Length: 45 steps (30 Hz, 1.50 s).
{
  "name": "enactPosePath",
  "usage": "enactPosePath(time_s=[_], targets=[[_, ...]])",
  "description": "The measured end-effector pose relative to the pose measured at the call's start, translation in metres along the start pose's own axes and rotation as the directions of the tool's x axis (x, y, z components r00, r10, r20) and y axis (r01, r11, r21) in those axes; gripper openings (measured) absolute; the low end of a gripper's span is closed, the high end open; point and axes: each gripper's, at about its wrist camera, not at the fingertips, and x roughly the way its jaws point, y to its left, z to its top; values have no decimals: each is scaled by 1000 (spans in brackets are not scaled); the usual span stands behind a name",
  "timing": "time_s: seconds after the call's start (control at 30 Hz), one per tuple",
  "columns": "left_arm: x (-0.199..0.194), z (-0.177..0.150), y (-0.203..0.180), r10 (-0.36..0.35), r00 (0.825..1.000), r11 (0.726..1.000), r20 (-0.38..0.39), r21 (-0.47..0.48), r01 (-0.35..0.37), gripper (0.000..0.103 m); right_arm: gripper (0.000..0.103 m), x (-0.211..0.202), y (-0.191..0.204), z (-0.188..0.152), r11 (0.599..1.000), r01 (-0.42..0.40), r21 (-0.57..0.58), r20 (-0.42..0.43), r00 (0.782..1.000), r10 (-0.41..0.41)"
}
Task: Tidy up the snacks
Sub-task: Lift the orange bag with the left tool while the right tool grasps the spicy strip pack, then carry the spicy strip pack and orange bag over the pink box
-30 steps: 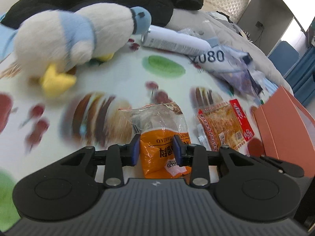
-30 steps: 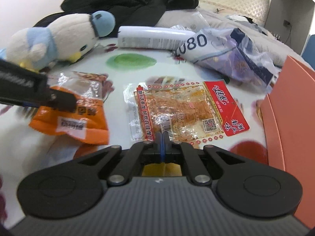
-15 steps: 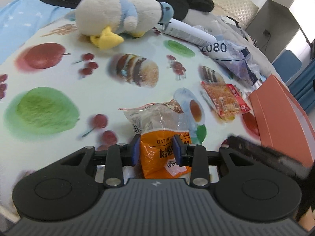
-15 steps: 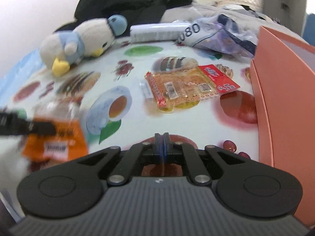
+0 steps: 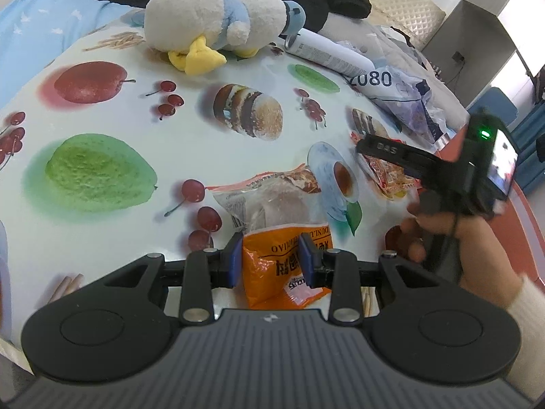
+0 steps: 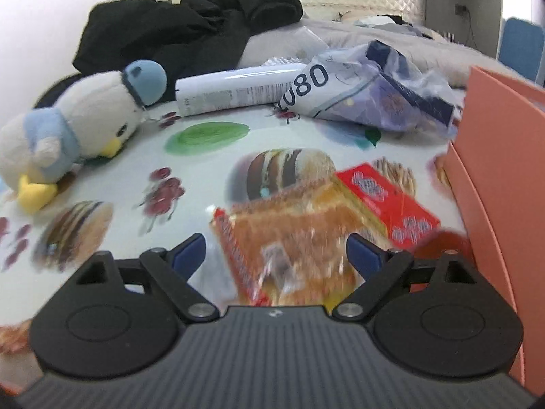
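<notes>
An orange and clear snack bag is pinched at its orange end by my left gripper, which is shut on it above the fruit-print tablecloth. A flat red and orange snack packet lies on the cloth. My right gripper hovers right over its near end, jaws opening wide, pads on either side and not pressing it. In the left wrist view the right gripper, held by a hand, covers part of that packet.
An orange box stands along the right edge of the cloth. At the back lie a plush penguin, a white tube, a crumpled plastic bag and a black jacket.
My right gripper went from shut to wide open and came forward over the red packet. My left gripper, still holding the orange bag, drew back from the plush penguin.
</notes>
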Motion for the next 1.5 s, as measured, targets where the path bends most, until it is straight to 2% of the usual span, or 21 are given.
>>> enactPosePath(time_s=[0.03, 0.07, 0.1, 0.17, 0.5, 0.7, 0.8, 0.97, 1.07, 1.17, 1.37, 1.5], targets=[[0, 0, 1, -6, 1000, 1000, 0, -2, 6, 39, 91, 5, 1, 2, 1000, 9, -11, -6, 1000, -9], [1, -1, 2, -10, 1000, 1000, 0, 2, 10, 39, 99, 12, 0, 3, 1000, 10, -15, -23, 1000, -10], [1, -1, 3, -14, 1000, 1000, 0, 6, 14, 39, 103, 17, -1, 3, 1000, -7, -17, -33, 999, 6], [1, -1, 5, -23, 1000, 1000, 0, 3, 23, 39, 103, 23, 1, 4, 999, -21, -50, -54, 998, 19], [1, 0, 4, -19, 1000, 1000, -7, 7, 19, 39, 103, 23, 0, 3, 998, -32, -46, -72, 997, 29], [3, 2, -4, -22, 999, 1000, -37, 5, 23, 39, 90, 19, -2, 3, 997, -57, -55, -90, 995, 51], [1, 2, -11, -6, 999, 1000, -43, 30, 7, 39, 78, 14, -2, 4, 995, -66, -71, -101, 993, 59], [-2, -3, -23, 13, 998, 998, -62, 69, -9, 39, 49, 4, -2, 4, 988, -107, -113, -119, 988, 93], [-6, -6, -28, 19, 997, 998, -68, 68, -14, 39, 39, -3, 3, 4, 982, -120, -144, -136, 986, 101], [-12, -9, -32, 27, 997, 998, -68, 62, -22, 39, 35, -13, 4, -1, 977, -133, -165, -141, 984, 110], [-22, -15, -41, 45, 997, 996, -60, 73, -40, 39, 30, -51, -9, -21, 982, -160, -99, -135, 980, 146], [-26, -18, -49, 58, 997, 994, -50, 96, -53, 39, 28, -82, -14, -42, 980, -177, -96, -121, 979, 165]])
